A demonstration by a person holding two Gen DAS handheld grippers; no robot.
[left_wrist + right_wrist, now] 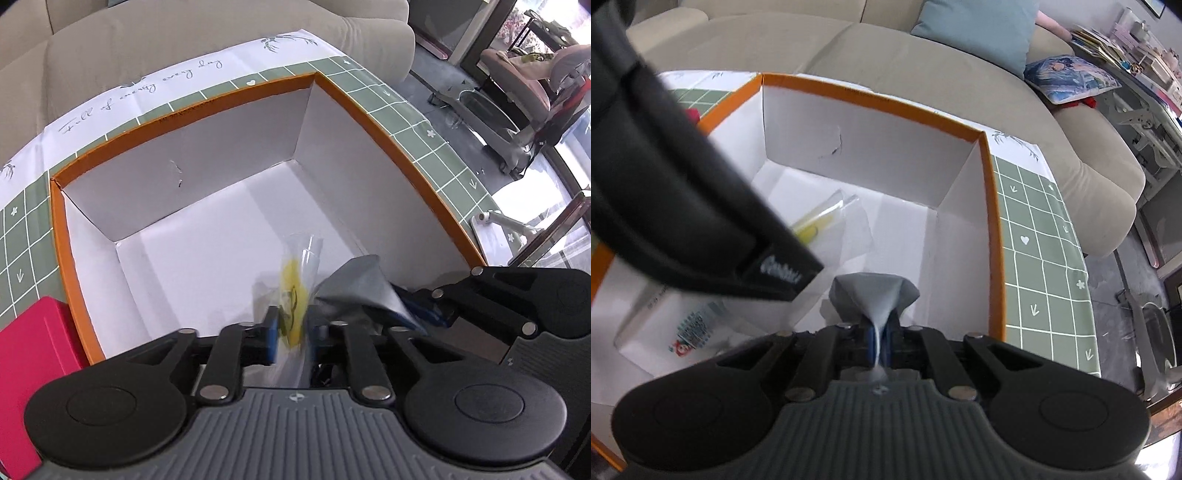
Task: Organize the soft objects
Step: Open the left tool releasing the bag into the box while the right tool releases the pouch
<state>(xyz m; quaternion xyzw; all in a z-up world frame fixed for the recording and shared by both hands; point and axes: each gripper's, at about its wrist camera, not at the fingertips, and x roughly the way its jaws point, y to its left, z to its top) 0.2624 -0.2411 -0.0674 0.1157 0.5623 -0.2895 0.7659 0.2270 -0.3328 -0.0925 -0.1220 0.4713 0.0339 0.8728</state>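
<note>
My left gripper pinches clear yellow-print plastic bag, right gripper pinches grey cloth; both hang over orange-rimmed white cardboard box, bag to cloth's left.

The left gripper is pointing forward and down, its blue pads pinching a clear bag with yellow contents. The right gripper is sitting just to its right, also angling downward, its jaws nearly closed and clamping a grey cloth that is fanning out ahead of the fingertips. The two grippers are hanging close together, side by side.
</note>
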